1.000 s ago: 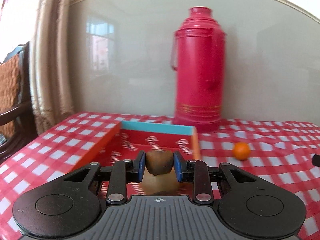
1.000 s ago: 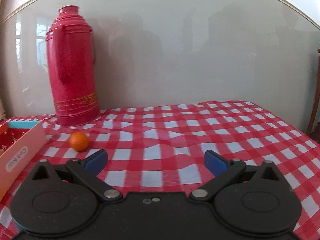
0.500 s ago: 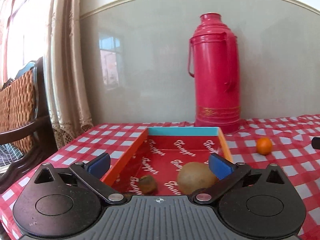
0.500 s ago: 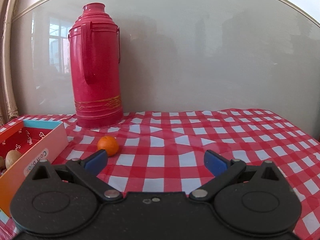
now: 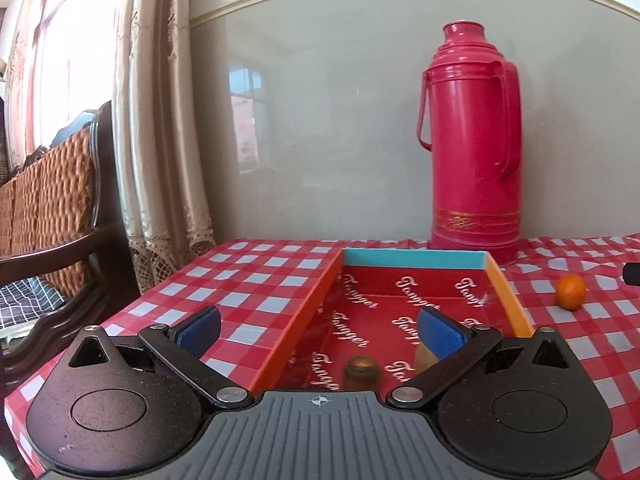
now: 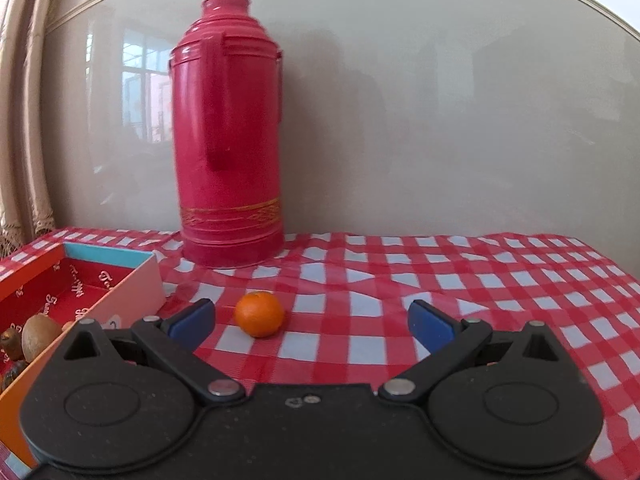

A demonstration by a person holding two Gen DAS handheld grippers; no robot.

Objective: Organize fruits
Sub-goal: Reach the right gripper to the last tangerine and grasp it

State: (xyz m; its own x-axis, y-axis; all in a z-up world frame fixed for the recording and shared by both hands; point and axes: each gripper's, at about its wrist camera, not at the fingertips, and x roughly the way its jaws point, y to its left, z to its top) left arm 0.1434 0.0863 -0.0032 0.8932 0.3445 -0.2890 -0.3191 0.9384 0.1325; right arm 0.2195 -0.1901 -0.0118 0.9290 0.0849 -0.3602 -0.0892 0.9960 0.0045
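Observation:
An open red box (image 5: 516, 300) with orange walls and a blue far wall lies on the checked cloth. A small brown fruit (image 5: 361, 370) and a larger brown fruit (image 5: 424, 358) lie in its near end; both show in the right wrist view (image 6: 11, 343) (image 6: 40, 336). My left gripper (image 5: 320, 330) is open and empty above the box's near left wall. An orange (image 6: 259, 313) lies on the cloth right of the box (image 6: 132, 292), also seen in the left wrist view (image 5: 571, 291). My right gripper (image 6: 310, 320) is open and empty, with the orange just ahead, nearer its left finger.
A tall pink thermos (image 5: 474, 144) stands against the wall behind the box, also in the right wrist view (image 6: 228, 140). A curtain (image 5: 160, 120) and a wicker chair (image 5: 48, 200) are past the table's left edge. The red checked cloth (image 6: 480, 280) stretches to the right.
My left gripper opened and let go of the small brown fruit, which now lies in the box, then pulled back and left. My right gripper moved closer to the orange.

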